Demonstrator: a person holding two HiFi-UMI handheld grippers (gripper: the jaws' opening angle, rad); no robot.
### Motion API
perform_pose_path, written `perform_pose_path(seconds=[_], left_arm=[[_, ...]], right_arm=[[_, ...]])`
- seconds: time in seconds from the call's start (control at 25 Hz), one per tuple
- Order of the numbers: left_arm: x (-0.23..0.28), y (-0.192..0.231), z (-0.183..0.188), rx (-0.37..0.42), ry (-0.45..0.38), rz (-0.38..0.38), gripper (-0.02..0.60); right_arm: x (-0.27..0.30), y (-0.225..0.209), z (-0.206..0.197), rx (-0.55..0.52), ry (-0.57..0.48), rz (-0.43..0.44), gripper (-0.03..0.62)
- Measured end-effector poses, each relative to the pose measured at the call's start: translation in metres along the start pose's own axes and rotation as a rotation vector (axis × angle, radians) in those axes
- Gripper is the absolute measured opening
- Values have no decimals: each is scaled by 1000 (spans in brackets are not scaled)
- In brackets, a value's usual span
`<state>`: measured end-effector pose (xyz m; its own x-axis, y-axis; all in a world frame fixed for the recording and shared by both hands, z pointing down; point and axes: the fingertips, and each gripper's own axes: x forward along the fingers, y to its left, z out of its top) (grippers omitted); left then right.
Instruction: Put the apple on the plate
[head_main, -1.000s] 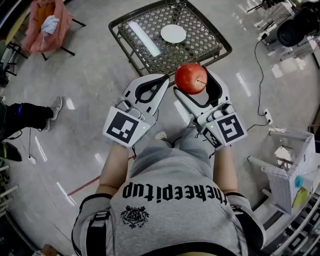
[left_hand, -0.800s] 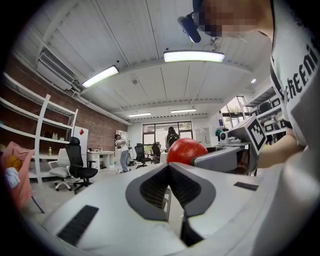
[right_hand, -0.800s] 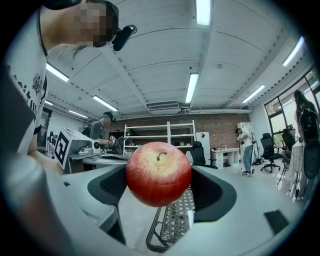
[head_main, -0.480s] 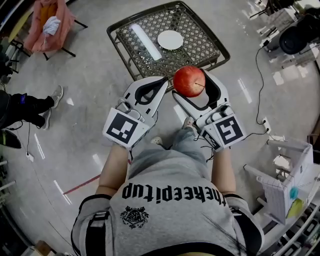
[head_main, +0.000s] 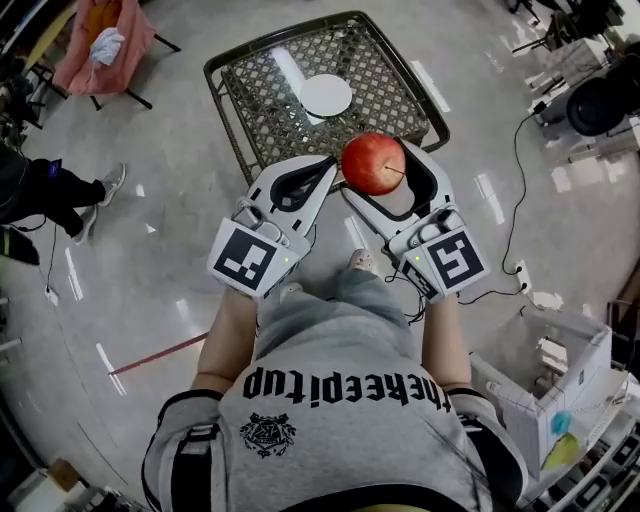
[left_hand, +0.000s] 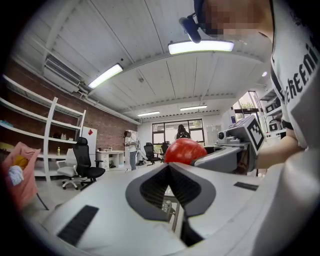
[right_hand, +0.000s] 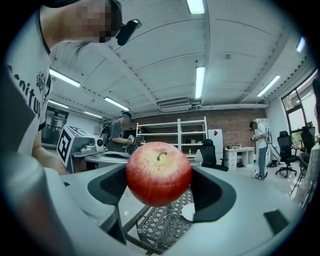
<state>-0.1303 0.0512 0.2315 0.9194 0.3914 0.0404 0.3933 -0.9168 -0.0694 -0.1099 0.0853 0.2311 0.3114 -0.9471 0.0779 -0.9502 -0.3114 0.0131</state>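
A red apple (head_main: 373, 163) sits between the jaws of my right gripper (head_main: 372, 172), which is shut on it, stem toward me. The right gripper view shows the same apple (right_hand: 158, 173) filling the jaws. A small white plate (head_main: 326, 95) lies on a low metal lattice table (head_main: 262, 110) just ahead of both grippers; a bit of the plate (right_hand: 188, 212) shows under the apple. My left gripper (head_main: 320, 166) is shut and holds nothing, its tips pressed together (left_hand: 170, 167). Past them the apple (left_hand: 185, 150) peeks up.
A chair draped in pink cloth (head_main: 100, 40) stands at the far left. A person's leg and shoe (head_main: 60, 195) are at the left edge. A cable (head_main: 505, 215) runs over the floor on the right, near a white box (head_main: 555, 395).
The table and plate have drawn nearer and shifted left in the head view as I walk forward. The apple stays gripped in the right gripper.
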Motion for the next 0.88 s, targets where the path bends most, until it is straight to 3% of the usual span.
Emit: perform_pose_path(seconds=[0.6,0.88], left_arm=[[66,-16,-8,-57,70,110,21],[90,-22,-6,-41,81,169,21]], right_arm=[[-12,-66,-9,5,8,126,407],[-16,-91,-11,7,-3,193,407]])
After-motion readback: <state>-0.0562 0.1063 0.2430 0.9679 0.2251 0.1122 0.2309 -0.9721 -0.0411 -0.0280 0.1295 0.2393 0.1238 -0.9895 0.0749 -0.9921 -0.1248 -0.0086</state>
